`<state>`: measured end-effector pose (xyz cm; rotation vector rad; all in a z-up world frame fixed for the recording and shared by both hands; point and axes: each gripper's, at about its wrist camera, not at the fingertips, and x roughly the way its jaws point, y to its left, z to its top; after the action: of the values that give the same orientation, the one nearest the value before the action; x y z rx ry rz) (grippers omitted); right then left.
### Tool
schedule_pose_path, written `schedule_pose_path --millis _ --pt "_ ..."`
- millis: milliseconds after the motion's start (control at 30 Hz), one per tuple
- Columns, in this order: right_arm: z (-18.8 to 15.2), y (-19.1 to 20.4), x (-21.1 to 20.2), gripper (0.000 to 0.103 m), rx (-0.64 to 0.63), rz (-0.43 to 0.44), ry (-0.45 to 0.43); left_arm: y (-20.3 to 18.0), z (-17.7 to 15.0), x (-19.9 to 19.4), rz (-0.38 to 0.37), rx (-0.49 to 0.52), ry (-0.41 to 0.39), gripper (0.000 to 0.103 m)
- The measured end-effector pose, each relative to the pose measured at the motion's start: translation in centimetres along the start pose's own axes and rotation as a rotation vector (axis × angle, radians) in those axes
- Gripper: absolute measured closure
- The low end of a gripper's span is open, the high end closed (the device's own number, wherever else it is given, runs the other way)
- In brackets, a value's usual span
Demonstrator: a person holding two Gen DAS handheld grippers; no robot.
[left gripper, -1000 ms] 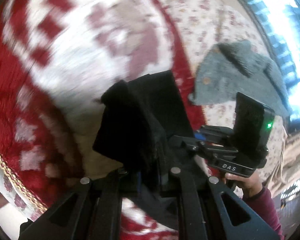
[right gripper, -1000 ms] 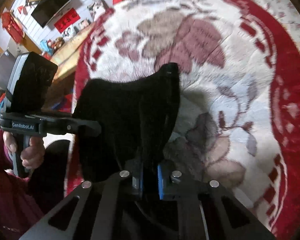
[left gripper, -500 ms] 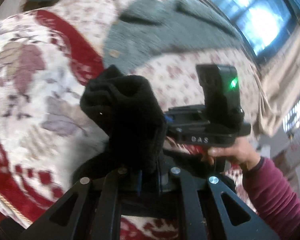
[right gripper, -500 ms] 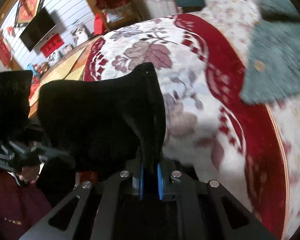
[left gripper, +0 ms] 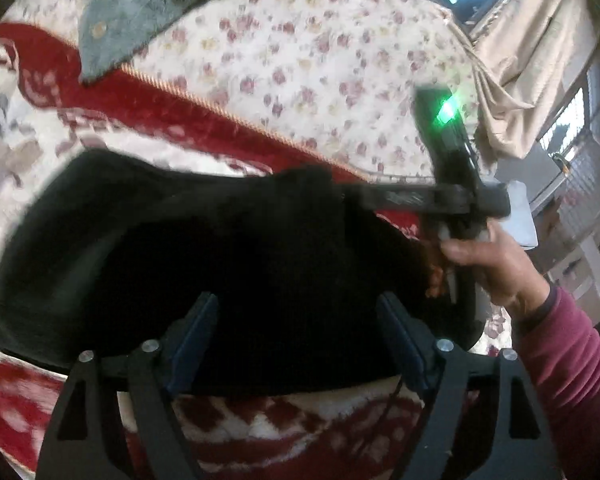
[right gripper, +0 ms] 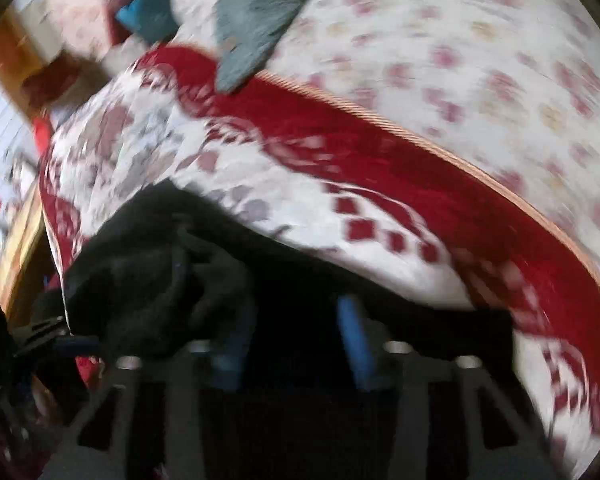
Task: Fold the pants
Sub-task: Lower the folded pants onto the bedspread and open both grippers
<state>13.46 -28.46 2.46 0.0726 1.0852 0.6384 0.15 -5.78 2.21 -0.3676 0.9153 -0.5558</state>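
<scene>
The black pants (left gripper: 188,264) lie bunched on the red and white blanket (left gripper: 148,116). My left gripper (left gripper: 296,312) is open, its blue-padded fingers (left gripper: 194,332) spread wide just over the pants. My right gripper (right gripper: 296,320) is also open over the black fabric (right gripper: 148,280), its blue pads (right gripper: 354,332) apart; that view is blurred. The right gripper's body with a green light (left gripper: 446,148) shows in the left wrist view, held by a hand.
A grey-blue fuzzy garment (left gripper: 140,4) lies on the floral bedsheet (left gripper: 320,60) beyond the blanket; it also shows in the right wrist view (right gripper: 256,12). A beige curtain (left gripper: 528,52) and a window are at the right. Furniture stands past the bed's left edge.
Both grippers were shut on the pants and held them up. Now both have opened and the pants lie spread on the blanket. Both cameras swung toward the floral sheet.
</scene>
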Motion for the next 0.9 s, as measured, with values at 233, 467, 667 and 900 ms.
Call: schedule_pose_path --millis 233,467,667,900 --pt "-1.2 1.1 -5.8 0.033 0.059 -0.012 -0.148 3.8 1.4 -5.9 0.102 -0.053 -0.104 0.012" --pt "-2.0 9.2 -1.9 0.031 -0.024 0.144 -0.153 6.2 2.7 -3.9 0.205 -0.077 -0.074 0.011" --pt "-2.8 8.8 5.3 0.033 -0.082 -0.136 -0.067 8.4 1.9 1.7 0.34 -0.065 0.02 0.011" --pt "-3.7 10.7 1.3 0.032 -0.092 -0.157 -0.111 6.8 2.8 -0.6 0.346 -0.027 -0.063 0.011"
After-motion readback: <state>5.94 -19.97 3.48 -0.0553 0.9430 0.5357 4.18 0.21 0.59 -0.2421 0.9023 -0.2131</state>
